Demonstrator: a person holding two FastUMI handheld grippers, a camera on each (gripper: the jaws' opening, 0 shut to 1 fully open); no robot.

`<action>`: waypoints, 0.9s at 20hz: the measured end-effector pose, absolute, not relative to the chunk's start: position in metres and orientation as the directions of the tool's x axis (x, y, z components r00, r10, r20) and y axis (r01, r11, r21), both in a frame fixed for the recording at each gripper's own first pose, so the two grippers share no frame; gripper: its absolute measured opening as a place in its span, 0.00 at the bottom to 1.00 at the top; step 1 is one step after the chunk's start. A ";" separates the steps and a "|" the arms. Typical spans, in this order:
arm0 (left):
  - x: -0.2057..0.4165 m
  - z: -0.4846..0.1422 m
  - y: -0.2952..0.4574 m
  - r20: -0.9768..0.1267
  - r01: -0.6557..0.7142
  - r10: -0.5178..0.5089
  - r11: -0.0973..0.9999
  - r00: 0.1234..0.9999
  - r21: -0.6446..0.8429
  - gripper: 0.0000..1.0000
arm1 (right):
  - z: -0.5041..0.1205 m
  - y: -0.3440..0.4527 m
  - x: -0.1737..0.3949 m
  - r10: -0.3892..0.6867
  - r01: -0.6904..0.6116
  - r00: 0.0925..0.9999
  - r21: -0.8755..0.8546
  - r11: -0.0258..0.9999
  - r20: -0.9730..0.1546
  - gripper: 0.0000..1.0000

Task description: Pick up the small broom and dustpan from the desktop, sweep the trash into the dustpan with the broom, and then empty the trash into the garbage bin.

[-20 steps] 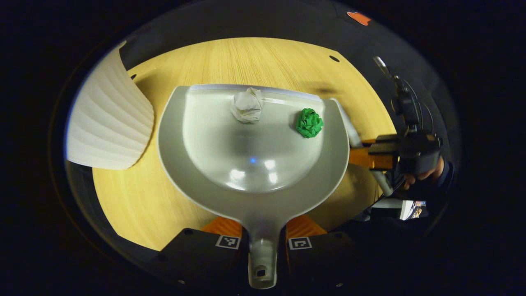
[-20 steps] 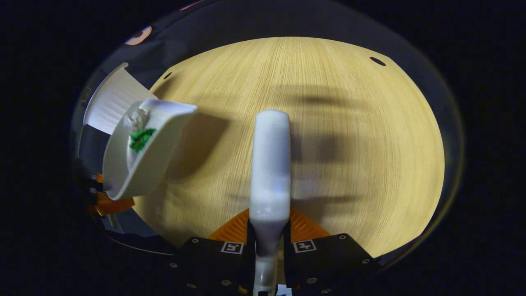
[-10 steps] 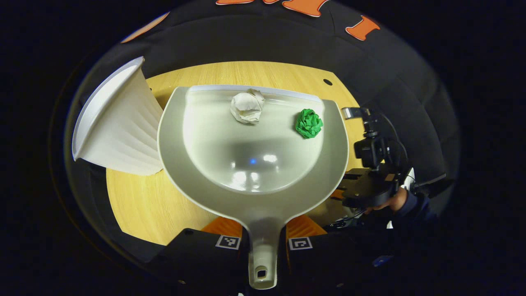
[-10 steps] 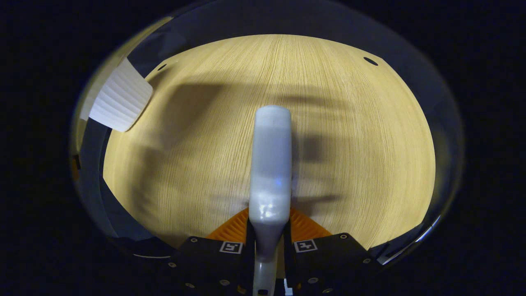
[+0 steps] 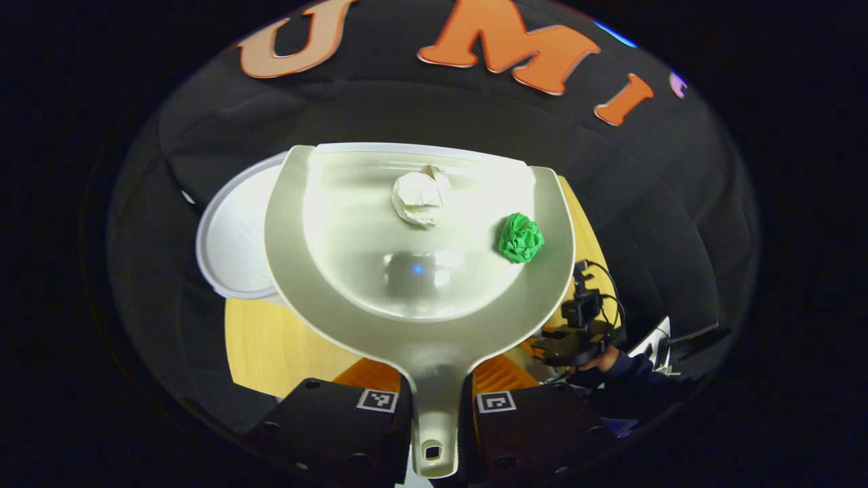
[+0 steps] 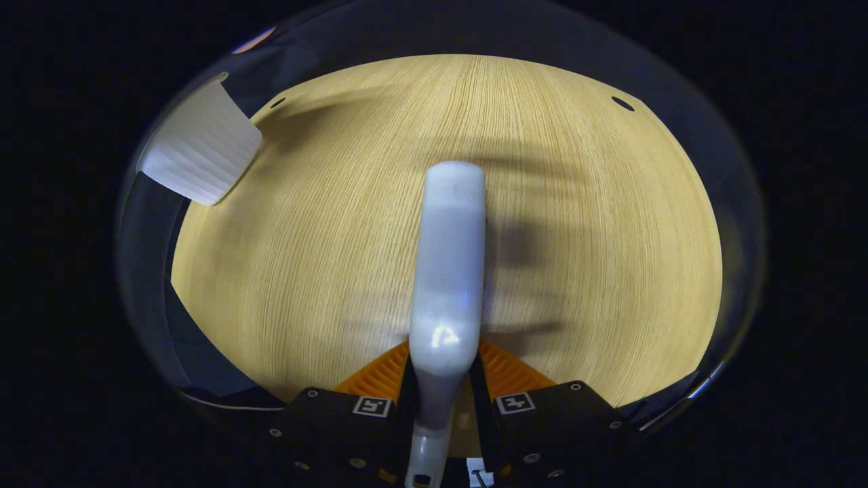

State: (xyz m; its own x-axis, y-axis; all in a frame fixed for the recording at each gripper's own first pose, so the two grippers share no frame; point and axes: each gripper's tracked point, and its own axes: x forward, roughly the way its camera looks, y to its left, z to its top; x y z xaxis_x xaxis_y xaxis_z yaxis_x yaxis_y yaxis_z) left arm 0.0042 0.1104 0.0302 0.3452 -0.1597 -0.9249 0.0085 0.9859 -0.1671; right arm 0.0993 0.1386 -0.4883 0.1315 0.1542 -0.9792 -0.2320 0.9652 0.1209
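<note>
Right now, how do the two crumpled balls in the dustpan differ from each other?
The white paper ball is pale and looks somewhat larger; the green paper ball is bright green and more compact. The white one lies near the dustpan's front lip, about mid-width; the green one sits against the pan's side wall, closer to the handle. Both are crumpled wads lying loose inside the pan, apart from each other.

Left gripper view: dustpan [image 5: 420, 285] sits above the garbage bin [image 5: 234, 237], overlapping the bin's right side; two paper wads lie in the pan, one [image 5: 420, 196] near its front lip, the other [image 5: 521, 238] to its right. Right gripper view: bin [image 6: 200, 152] at the desktop's [image 6: 576, 237] far-left corner.
</note>
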 end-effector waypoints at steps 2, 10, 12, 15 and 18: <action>0.007 0.030 0.143 -0.930 -0.062 -0.103 0.989 0.353 -0.133 0.28 | -0.488 0.140 0.101 0.161 -0.231 0.131 0.128 0.965 -0.978 0.47; 0.007 0.011 0.274 -0.937 -0.139 0.234 0.969 0.261 0.203 0.28 | -0.479 0.140 0.120 0.167 -0.205 0.164 0.133 0.970 -0.972 0.81; 0.007 0.008 0.273 -0.904 -0.064 0.351 0.936 0.245 0.346 0.28 | -0.474 0.138 0.122 0.170 -0.194 0.170 0.137 0.971 -0.971 0.88; 0.011 0.018 0.276 -0.848 0.054 0.473 0.866 0.239 0.498 0.28 | -0.470 0.134 0.125 0.175 -0.184 0.179 0.141 0.973 -0.968 0.93; 0.012 0.025 0.281 -0.774 0.181 0.583 0.757 0.246 0.628 0.28 | -0.465 0.134 0.125 0.197 -0.173 0.188 0.165 0.971 -0.962 0.95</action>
